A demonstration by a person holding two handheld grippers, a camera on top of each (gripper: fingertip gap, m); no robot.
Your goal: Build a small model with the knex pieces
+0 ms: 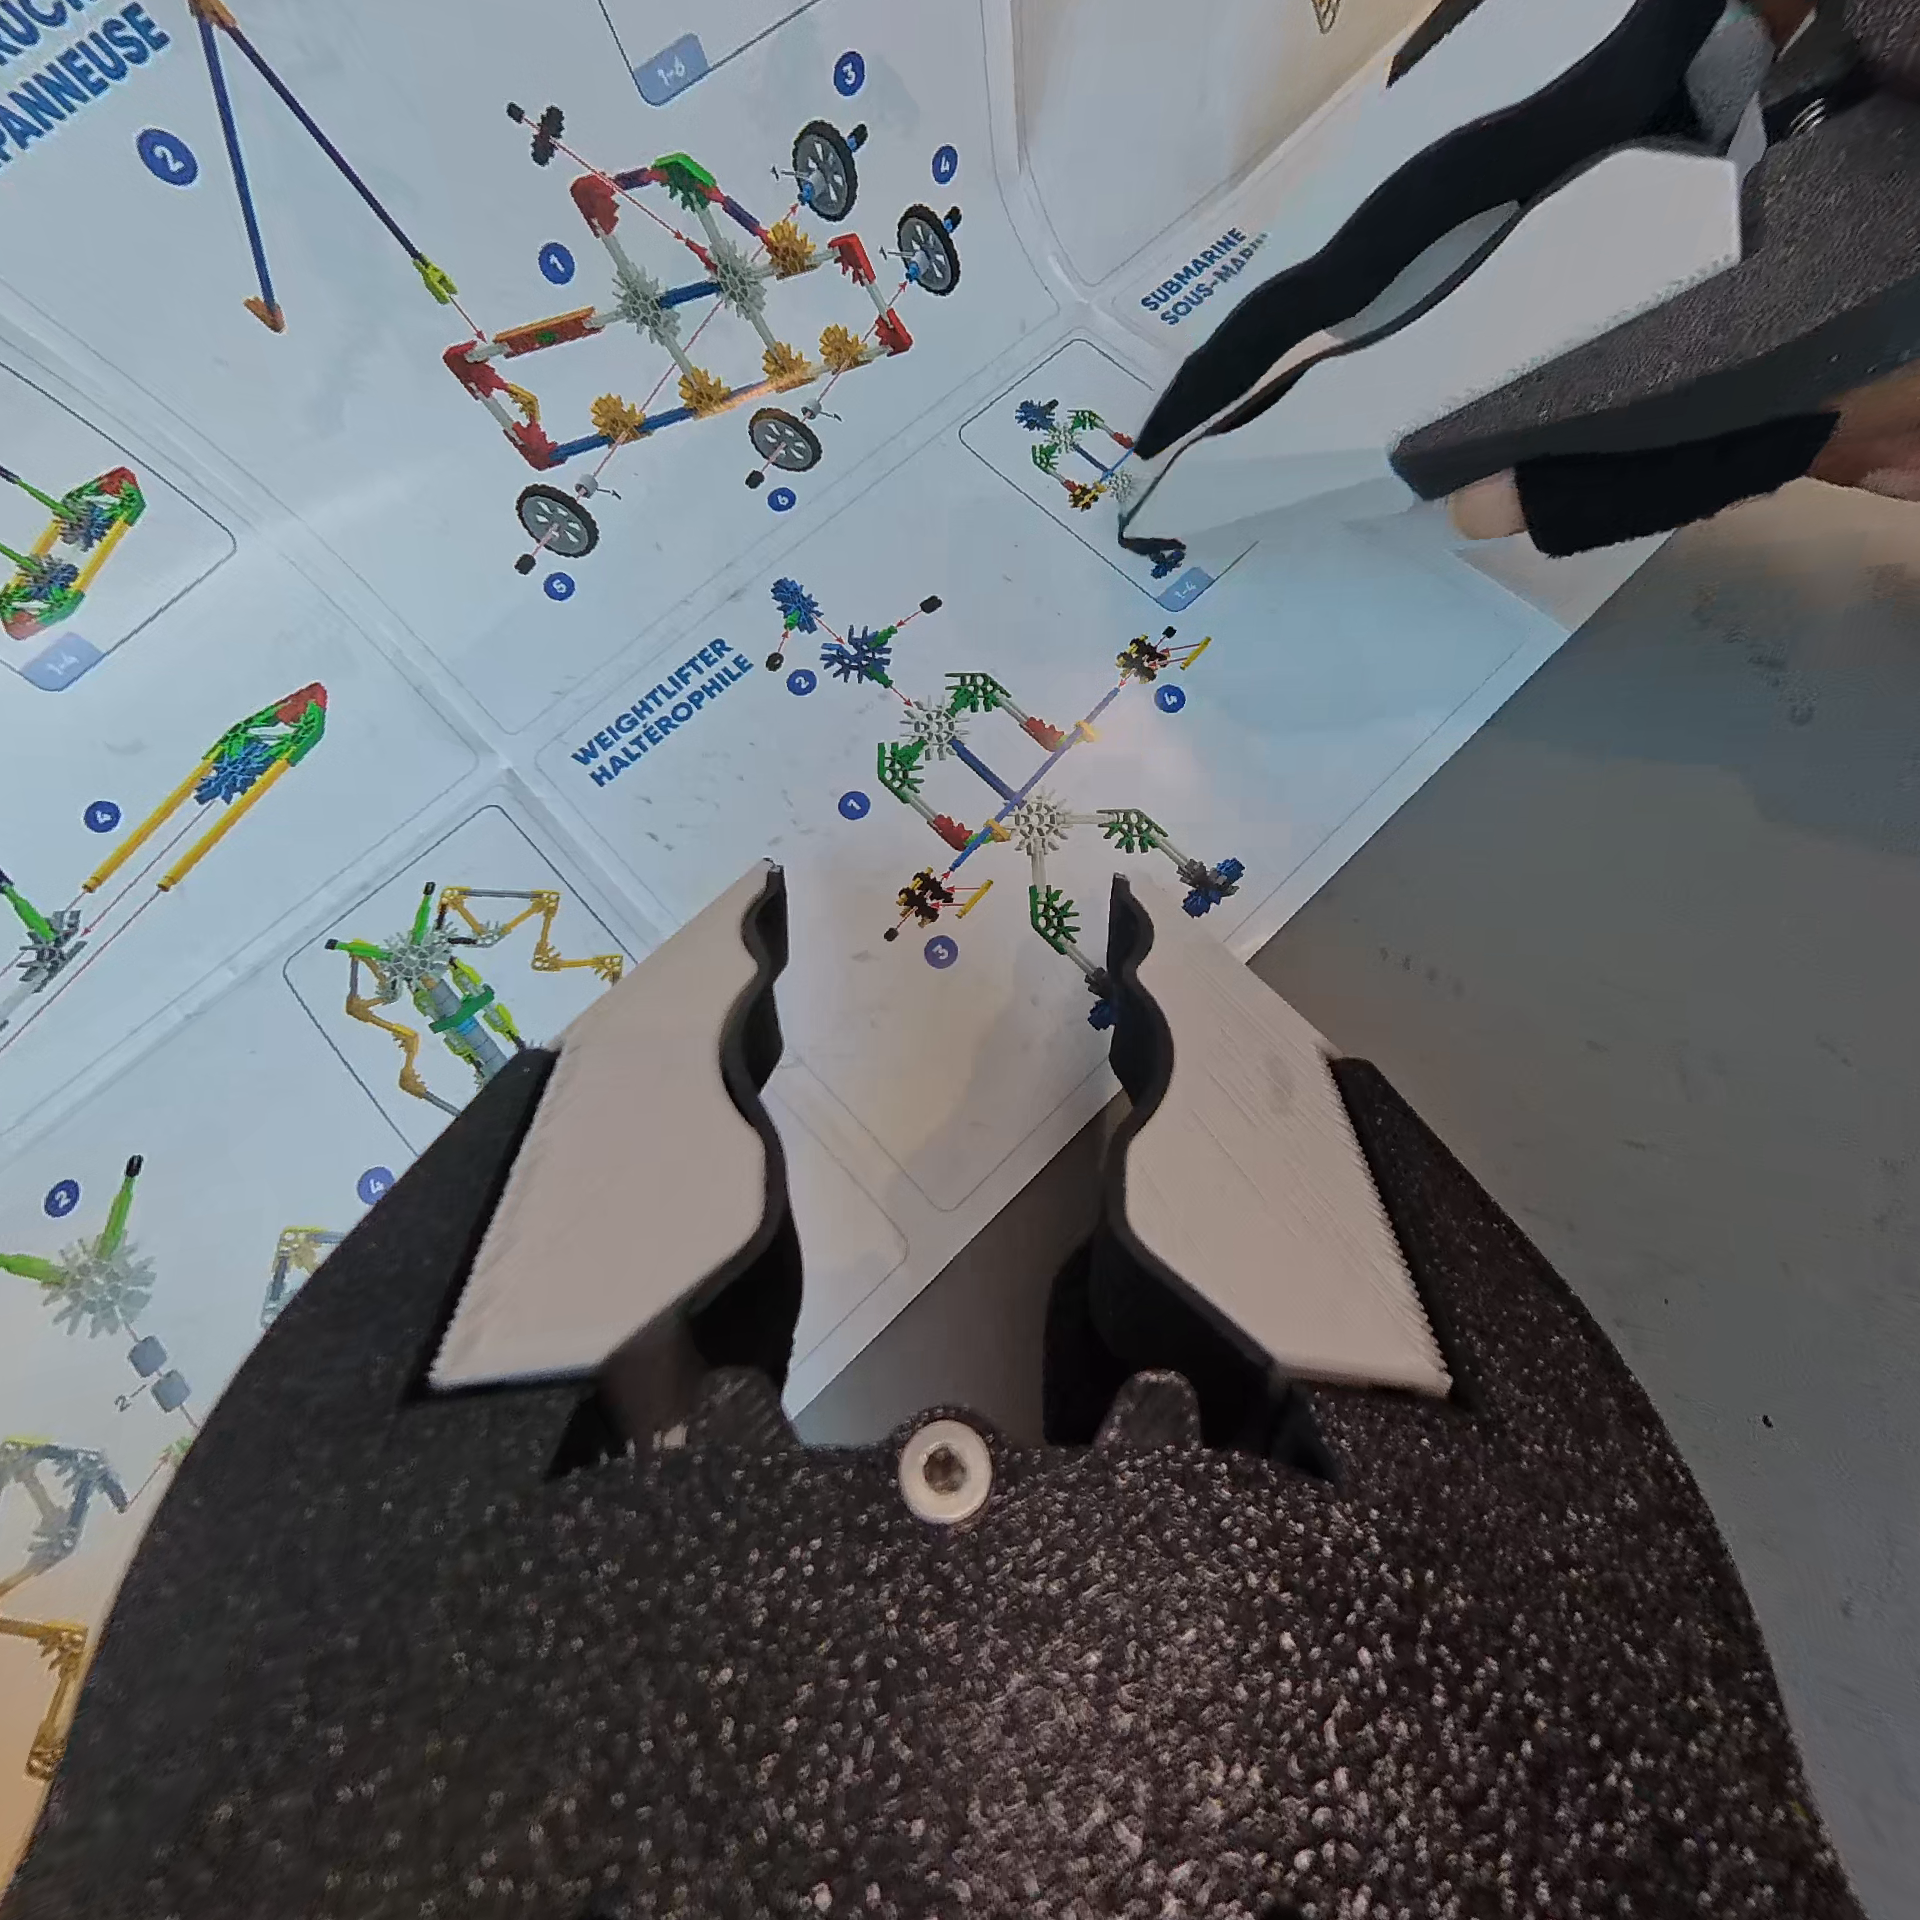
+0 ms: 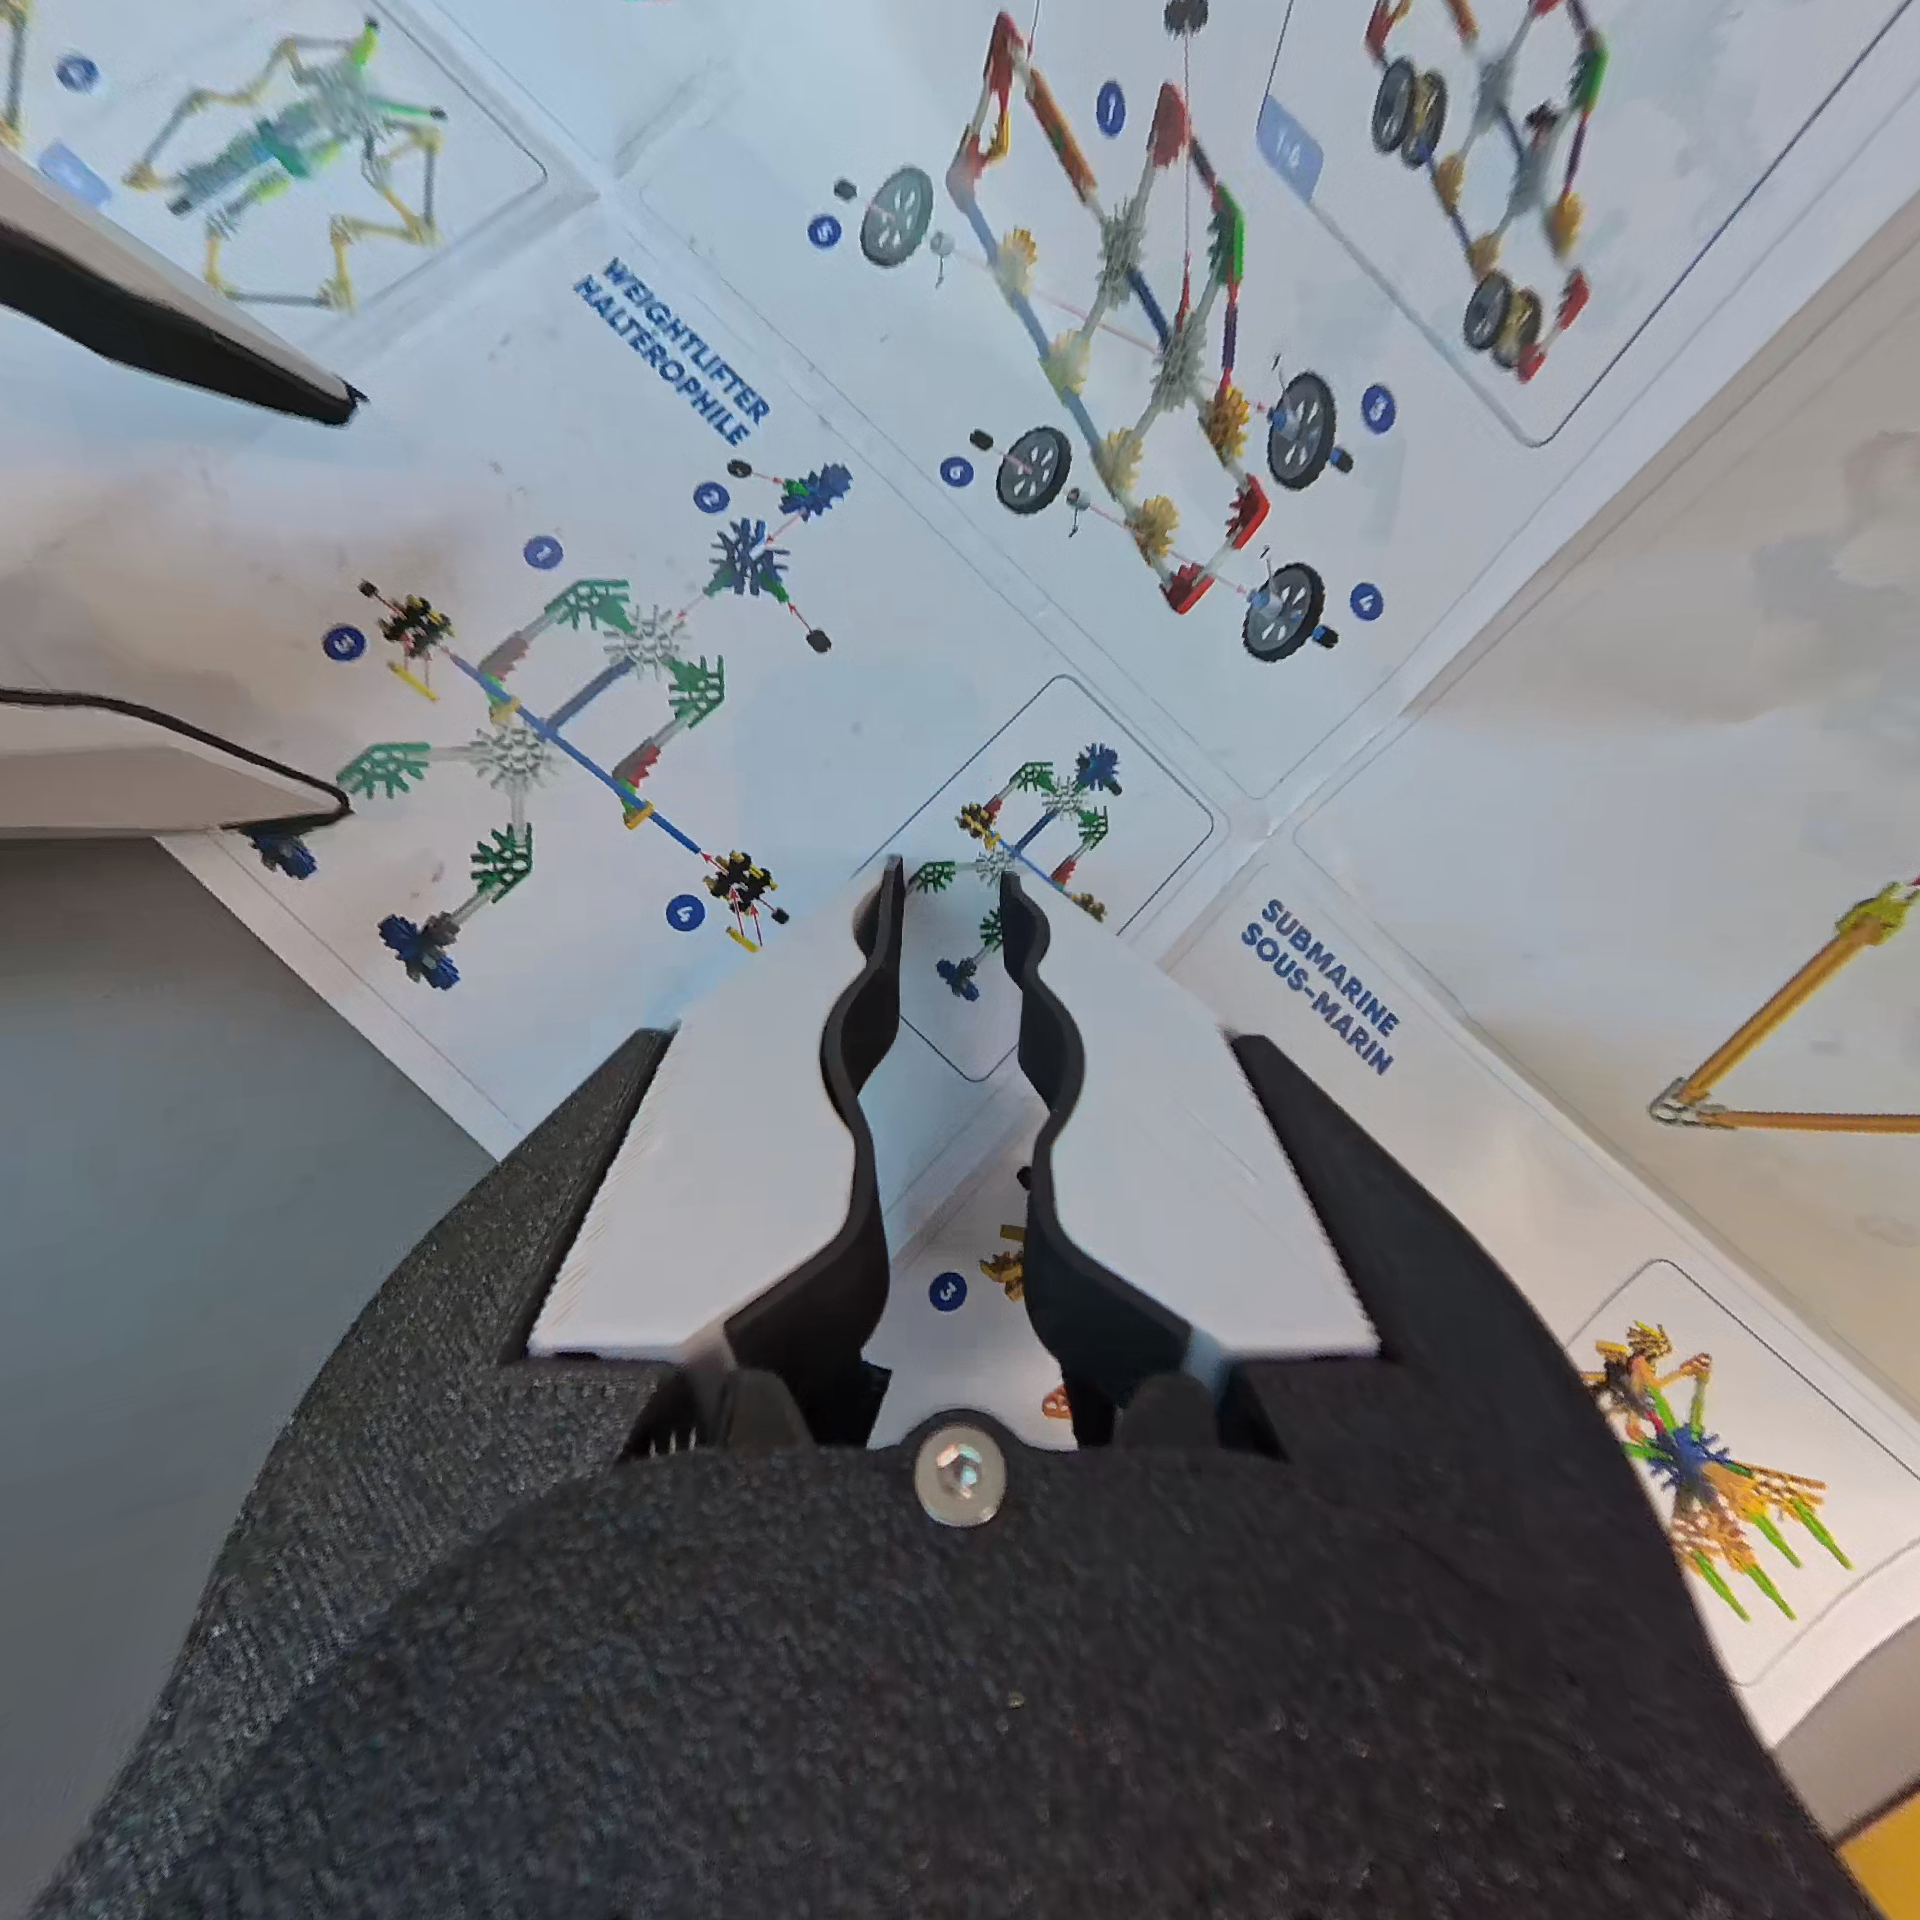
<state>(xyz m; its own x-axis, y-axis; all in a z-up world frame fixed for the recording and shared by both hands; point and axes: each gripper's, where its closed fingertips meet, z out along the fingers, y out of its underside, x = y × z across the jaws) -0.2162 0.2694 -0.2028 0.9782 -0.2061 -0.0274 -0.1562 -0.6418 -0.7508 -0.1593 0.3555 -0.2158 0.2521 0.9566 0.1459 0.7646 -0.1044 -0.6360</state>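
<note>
A large printed instruction sheet with coloured pictures of rod-and-connector toy models lies flat on a grey table. My left gripper is open and empty, just above the sheet near its edge. My right gripper is narrowly open and empty, its tips down at a small framed model picture on the sheet. In the left wrist view the right gripper reaches in from the upper right, tips at the sheet. In the right wrist view the left gripper shows at the left, jaws wide apart.
The sheet's edge runs diagonally, with bare grey table beside it. A hand in a black fingerless glove holds the right gripper. A yellow patch shows at the lower right corner beyond the sheet. There is about 11 centimeters between the tips of the two grippers.
</note>
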